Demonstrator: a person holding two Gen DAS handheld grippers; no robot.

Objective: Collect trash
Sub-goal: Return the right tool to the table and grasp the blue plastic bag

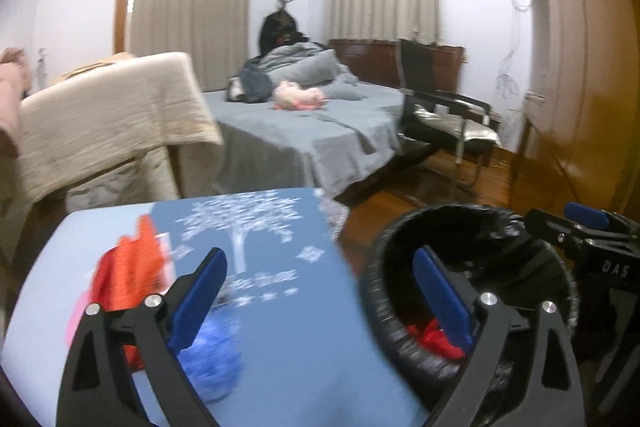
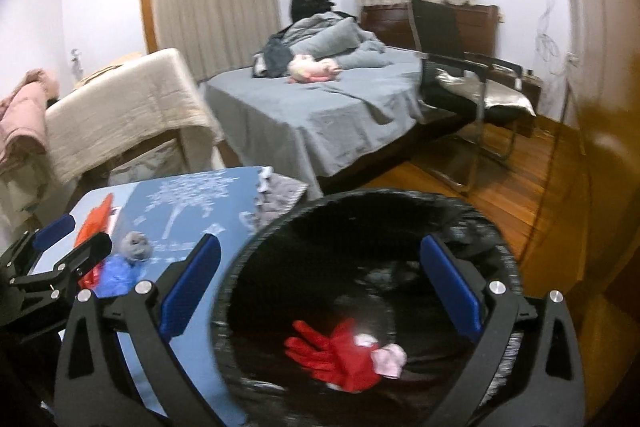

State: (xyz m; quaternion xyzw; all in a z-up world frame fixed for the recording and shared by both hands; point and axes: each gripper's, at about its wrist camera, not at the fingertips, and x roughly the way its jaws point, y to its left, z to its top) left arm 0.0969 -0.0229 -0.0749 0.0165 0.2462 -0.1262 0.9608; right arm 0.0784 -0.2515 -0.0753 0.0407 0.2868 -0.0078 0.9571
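Note:
A black-lined trash bin (image 2: 256,247) stands beside a table with a blue tree-print cloth (image 1: 304,339). At the bin's bottom lie a red glove (image 2: 336,351) and a crumpled pink scrap (image 2: 388,359). My right gripper (image 2: 320,247) hovers open over the bin's mouth with nothing between its fingers. My left gripper (image 1: 320,259) is open too, straddling the table edge and the bin's rim (image 1: 384,307), and holds nothing. On the cloth lie an orange-red wrapper (image 1: 132,275), a blue crumpled wad (image 1: 212,359), a pink piece (image 1: 78,315) and a grey wad (image 2: 136,247).
Behind the table is a seat draped in a beige blanket (image 1: 112,115). A grey bed (image 1: 312,131) with a pink plush toy fills the middle. A black chair (image 1: 436,107) and a wooden wardrobe (image 1: 572,87) stand on the right over wooden floor (image 2: 500,195).

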